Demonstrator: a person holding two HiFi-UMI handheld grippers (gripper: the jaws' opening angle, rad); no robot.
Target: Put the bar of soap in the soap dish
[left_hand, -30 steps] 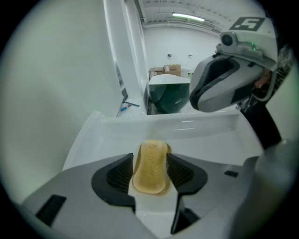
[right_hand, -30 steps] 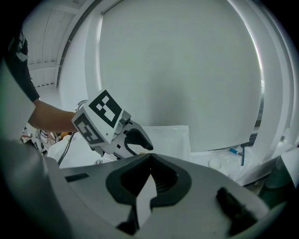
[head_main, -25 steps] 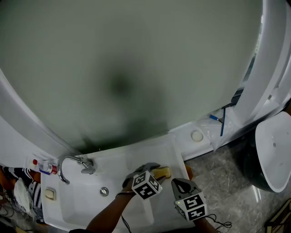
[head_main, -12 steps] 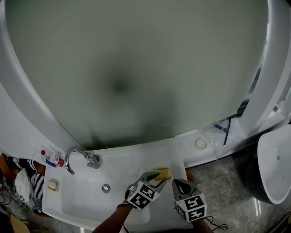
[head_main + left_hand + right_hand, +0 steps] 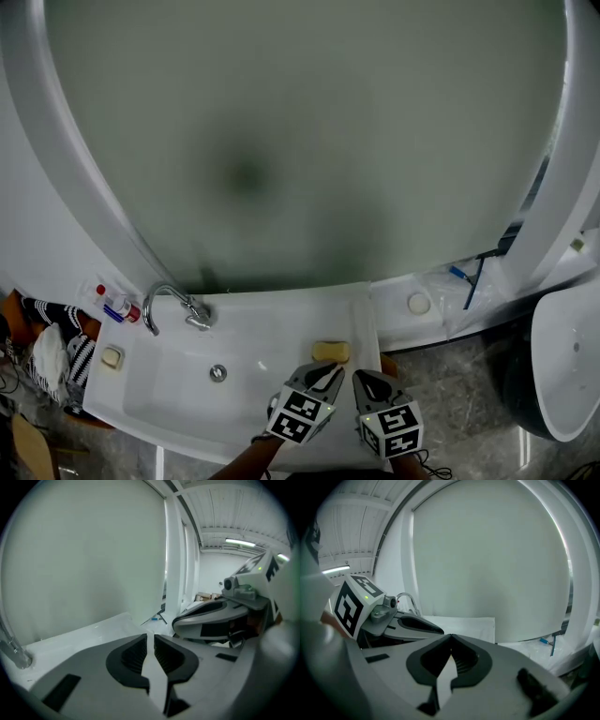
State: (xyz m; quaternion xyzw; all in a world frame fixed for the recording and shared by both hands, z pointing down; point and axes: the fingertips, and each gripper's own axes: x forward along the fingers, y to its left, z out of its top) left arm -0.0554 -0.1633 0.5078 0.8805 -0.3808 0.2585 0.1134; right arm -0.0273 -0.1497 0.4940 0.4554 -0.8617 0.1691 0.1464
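Observation:
A yellow bar of soap point(image 5: 331, 352) lies on the right-hand ledge of the white sink point(image 5: 272, 333); whether a dish is under it I cannot tell. My left gripper point(image 5: 325, 373) hovers just in front of the soap, apart from it. Its jaws have just been closing and stand a narrow slit apart with nothing between them point(image 5: 150, 641). My right gripper point(image 5: 367, 379) sits beside it to the right, shut and empty, its tips touching point(image 5: 451, 637). The soap shows in neither gripper view.
A chrome faucet point(image 5: 173, 305) and the drain point(image 5: 217, 373) are to the left. A small beige bar in a white holder point(image 5: 112, 357) and small bottles point(image 5: 117, 307) sit at the sink's left end. A curved frosted wall rises behind; a white bowl point(image 5: 567, 356) stands at right.
The left gripper has drawn back from the soap toward the sink's front edge and its wide-open jaws have narrowed to a slit. The soap stays on the ledge. The right gripper shifted slightly.

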